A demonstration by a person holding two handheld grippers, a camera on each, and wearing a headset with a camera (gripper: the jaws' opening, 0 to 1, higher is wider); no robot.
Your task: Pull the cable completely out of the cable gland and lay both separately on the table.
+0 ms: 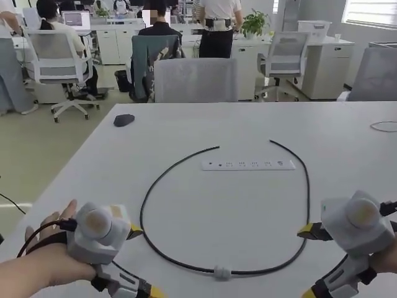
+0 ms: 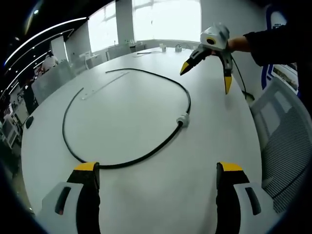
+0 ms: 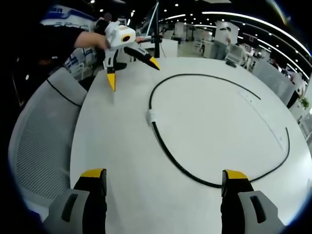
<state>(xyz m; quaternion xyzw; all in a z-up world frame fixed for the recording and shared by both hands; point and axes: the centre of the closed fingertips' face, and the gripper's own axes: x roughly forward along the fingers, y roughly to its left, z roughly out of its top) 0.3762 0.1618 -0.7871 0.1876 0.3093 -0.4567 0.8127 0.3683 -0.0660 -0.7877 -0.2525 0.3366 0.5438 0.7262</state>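
We hold both claws spread wide and empty over the near edge of the white table, the left gripper at the left and the right gripper at the right. Between them the black cable lies in an open loop, with a white power strip inside it. The cable gland sits on the loop's nearest stretch, apparently threaded on the cable, though it looks small here.
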